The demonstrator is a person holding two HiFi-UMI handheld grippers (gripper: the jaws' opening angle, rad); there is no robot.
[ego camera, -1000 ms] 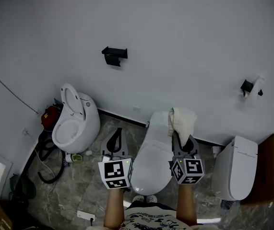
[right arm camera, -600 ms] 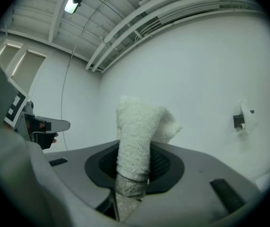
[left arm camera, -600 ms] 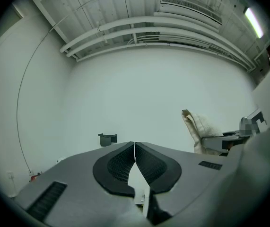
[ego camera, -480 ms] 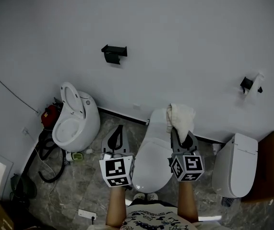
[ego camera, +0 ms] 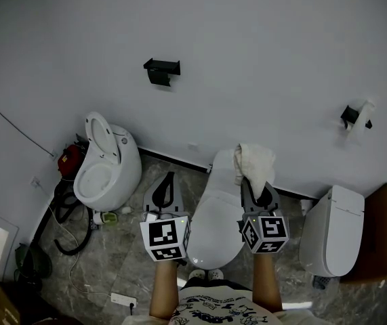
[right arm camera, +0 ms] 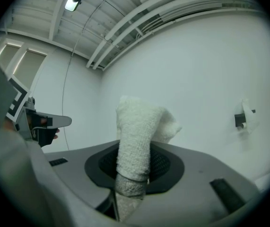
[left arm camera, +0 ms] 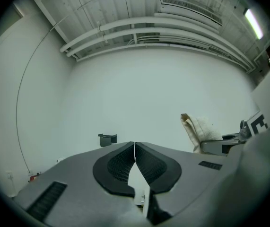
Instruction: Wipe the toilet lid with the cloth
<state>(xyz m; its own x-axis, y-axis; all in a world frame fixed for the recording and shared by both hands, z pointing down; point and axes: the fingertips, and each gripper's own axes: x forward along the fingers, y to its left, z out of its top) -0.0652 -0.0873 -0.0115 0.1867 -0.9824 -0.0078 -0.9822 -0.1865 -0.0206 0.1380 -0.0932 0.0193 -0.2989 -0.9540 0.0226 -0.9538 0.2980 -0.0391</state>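
Standing close to the toilet lid [ego camera: 215, 232], the person holds out two grippers, one at each side of it. The right gripper [ego camera: 261, 193] pinches a white cloth [ego camera: 255, 162] tight. The right gripper view shows the cloth squeezed between the jaws and sticking up past them. The left gripper [ego camera: 168, 179] has its jaws pressed together with nothing inside, and its own view shows that best. Only the head view shows the lid. It is down, and the cloth shows up over its back end, near the wall [ego camera: 247, 59]. An open toilet [ego camera: 105, 171] stands to the left and a closed toilet [ego camera: 332, 239] to the right, with bare floor [ego camera: 125, 263] between them and the lid. A black holder [ego camera: 161, 71] sits high on the wall.
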